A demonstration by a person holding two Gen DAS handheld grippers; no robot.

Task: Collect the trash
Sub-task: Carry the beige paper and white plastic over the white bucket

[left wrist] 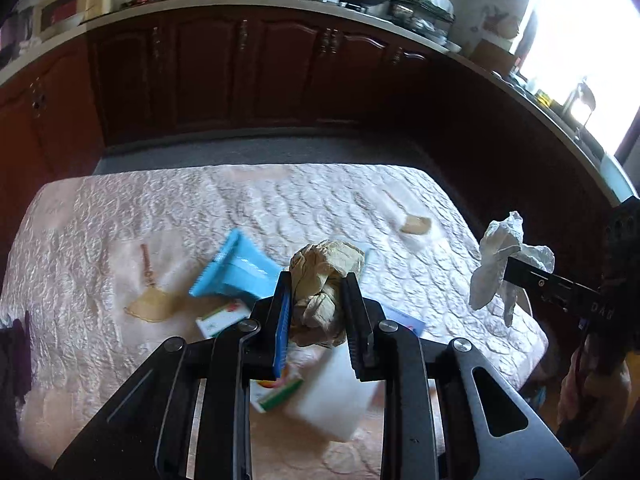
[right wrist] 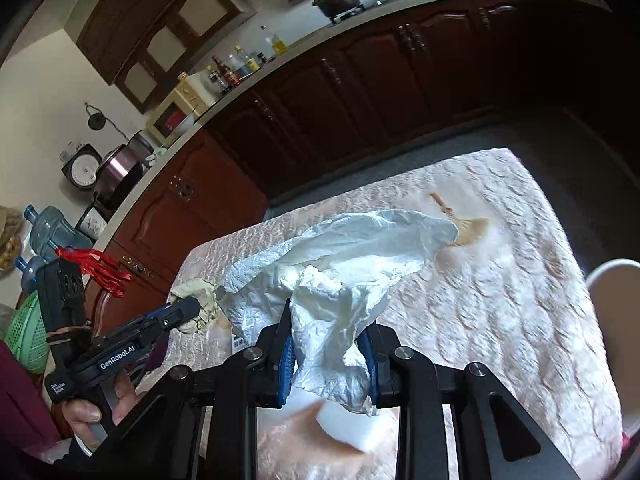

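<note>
The left gripper (left wrist: 316,300) is clamped on a crumpled beige paper wad (left wrist: 324,280), held above the quilted table (left wrist: 120,216). The wad's long axis runs along the fingers, its bulk bulging out past the tips.

The right gripper (right wrist: 330,354) pinches a white tissue (right wrist: 340,280), also above the table. Its long, loose end spreads forward and sideways beyond the jaws, and a short tail hangs below.

On the table behind the beige wad lies a blue dustpan (left wrist: 236,272), its wide mouth facing left. The small cartons (left wrist: 222,316) under the left gripper are partly hidden, their print unreadable. A white block (left wrist: 332,400) below is blurred.
</note>
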